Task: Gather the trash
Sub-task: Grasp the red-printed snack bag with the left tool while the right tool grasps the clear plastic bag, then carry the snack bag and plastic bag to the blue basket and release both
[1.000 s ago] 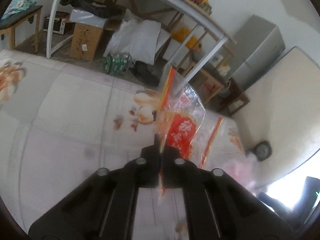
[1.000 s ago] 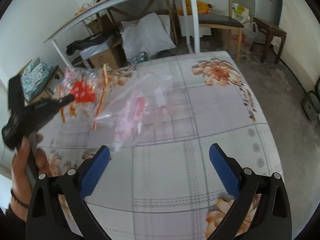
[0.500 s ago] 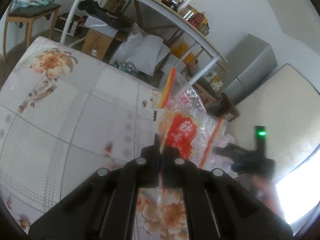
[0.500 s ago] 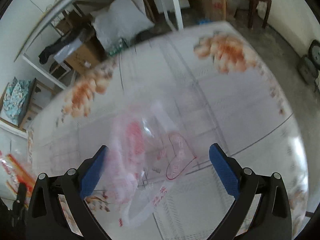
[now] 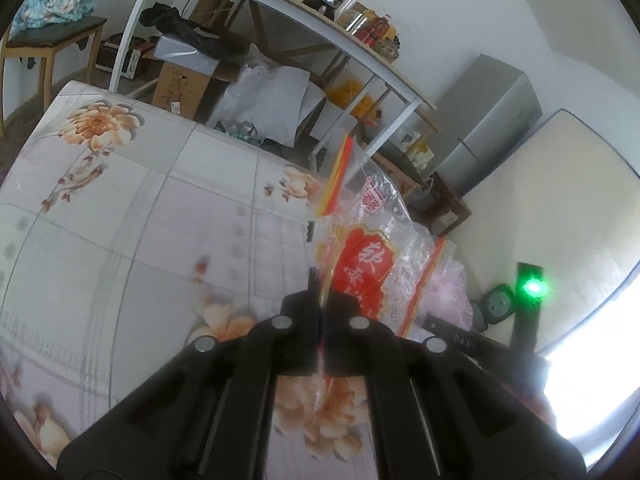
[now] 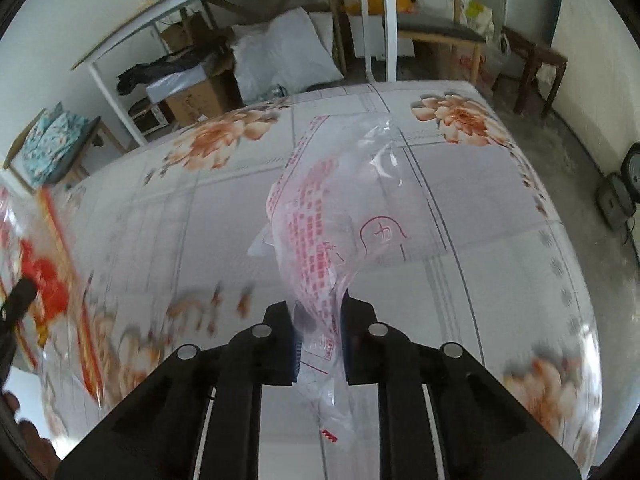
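Observation:
A clear plastic bag with a red label [image 5: 368,256] stands up from my left gripper [image 5: 322,304], which is shut on its lower edge above the flowered bed sheet [image 5: 140,216]. That same red-label bag [image 6: 44,276] shows blurred at the left edge of the right wrist view. My right gripper [image 6: 318,332] is shut on a crumpled clear bag with pink print [image 6: 328,216], whose top fans out over the flowered bed sheet [image 6: 500,240]. Part of the pink-print bag [image 5: 444,296] also shows behind the red-label bag in the left wrist view.
A long white-legged table [image 5: 280,4] with bottles on top stands beyond the bed; cardboard boxes [image 5: 182,84] and a white sack [image 5: 272,108] lie under it. A grey cabinet [image 5: 488,136], wooden stools [image 6: 536,68] and a bench with blue cushions [image 6: 52,144] line the walls.
My right gripper went from wide open to shut on the pink-print bag. My left gripper, still holding the red-label bag, swung left, bringing more of the sheet into view.

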`<action>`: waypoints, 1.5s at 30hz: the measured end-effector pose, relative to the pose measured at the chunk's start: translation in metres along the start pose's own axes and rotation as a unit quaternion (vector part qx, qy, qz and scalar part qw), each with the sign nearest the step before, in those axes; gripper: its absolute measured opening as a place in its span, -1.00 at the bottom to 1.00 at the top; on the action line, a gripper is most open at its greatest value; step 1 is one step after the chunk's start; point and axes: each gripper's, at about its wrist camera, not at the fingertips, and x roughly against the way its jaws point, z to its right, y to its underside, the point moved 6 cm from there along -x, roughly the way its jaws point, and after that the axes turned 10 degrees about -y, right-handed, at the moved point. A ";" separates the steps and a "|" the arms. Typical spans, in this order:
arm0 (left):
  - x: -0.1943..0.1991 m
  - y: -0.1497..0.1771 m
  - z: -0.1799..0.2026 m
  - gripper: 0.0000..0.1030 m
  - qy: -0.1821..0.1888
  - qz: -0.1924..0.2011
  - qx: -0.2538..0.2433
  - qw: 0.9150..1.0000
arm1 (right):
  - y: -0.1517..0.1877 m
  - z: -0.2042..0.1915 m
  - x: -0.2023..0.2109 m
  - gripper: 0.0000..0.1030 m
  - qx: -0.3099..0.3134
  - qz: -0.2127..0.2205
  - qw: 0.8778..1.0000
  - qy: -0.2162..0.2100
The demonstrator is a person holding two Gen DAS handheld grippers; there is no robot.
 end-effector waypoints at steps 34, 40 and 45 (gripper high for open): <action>0.297 0.071 -0.064 -1.00 -0.137 0.133 0.020 0.981 | 0.092 -0.179 0.177 -0.72 0.189 0.123 0.969 -0.104; 0.389 0.105 -0.111 -1.00 -0.191 0.162 0.055 0.966 | 0.155 -0.271 0.212 -0.72 0.248 0.112 0.948 -0.167; 0.461 0.149 -0.157 -1.00 -0.250 0.176 0.092 0.948 | 0.218 -0.343 0.223 -0.72 0.288 0.079 0.928 -0.221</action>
